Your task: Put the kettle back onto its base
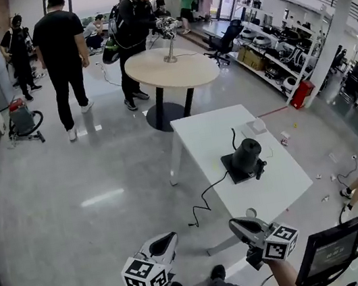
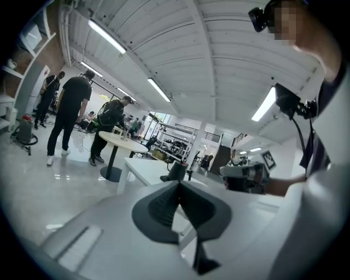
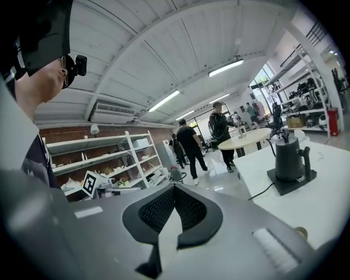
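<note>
Standing by, I am seeing the kettle sitting upright on its base near the middle of the white tabletop, so from here the job is looking either done or not begun. The left gripper and the right gripper are both clenched with nothing between their jaws, and both are hanging close to the person's body, well apart from the tabletop.

The main risk, to my eye, is lying in the cord. It is running from the base over the near edge of the tabletop and trailing down to the floor, right where the person would be stepping in. A foot or a gripper catching it would be dragging the base, and the kettle with it, toward the edge. A dark screen is standing just beside the right gripper, so a wide swing could be knocking it. If the kettle is lifted and reseated off-centre, it could be tipping on the base.

As for containers, the kettle is looking closed at the top, so I cannot tell whether it is holding water; any spill would be landing on the base. A small white box is sitting at the far corner, its contents hidden.
</note>
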A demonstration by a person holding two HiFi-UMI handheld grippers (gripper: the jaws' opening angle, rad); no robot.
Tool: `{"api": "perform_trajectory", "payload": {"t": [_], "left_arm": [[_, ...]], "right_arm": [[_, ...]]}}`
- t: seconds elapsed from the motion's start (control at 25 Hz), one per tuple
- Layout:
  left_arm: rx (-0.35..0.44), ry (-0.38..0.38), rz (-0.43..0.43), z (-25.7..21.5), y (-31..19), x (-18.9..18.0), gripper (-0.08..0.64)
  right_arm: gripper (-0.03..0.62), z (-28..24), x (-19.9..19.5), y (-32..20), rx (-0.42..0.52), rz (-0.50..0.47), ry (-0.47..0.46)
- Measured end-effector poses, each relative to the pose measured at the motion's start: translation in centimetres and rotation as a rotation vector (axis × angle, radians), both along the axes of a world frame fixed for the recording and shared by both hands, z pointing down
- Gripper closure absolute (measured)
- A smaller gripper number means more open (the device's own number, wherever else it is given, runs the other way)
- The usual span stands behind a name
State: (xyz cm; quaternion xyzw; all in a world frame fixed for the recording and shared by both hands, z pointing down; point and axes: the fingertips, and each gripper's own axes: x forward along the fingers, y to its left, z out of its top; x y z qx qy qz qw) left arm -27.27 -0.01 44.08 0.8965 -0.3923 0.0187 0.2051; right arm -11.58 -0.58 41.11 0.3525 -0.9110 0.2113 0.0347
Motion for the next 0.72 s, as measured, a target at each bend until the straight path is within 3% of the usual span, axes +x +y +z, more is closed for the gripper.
{"api": "perform_trajectory", "payload": {"t": [0.36,0.72], "left_arm": [[-0.050,0.006,0.168,2.1,-1.1,4.8,0.560],[0.005,-0.042,0.273,-1.3,0.8,10.5,0.558]], "right_arm": [[0.591,1.6,2.0,3.2,-0.048,0.097,0.046],[0.591,2.6,6.0,4.6,-0.078,0.159,-0.076]]}}
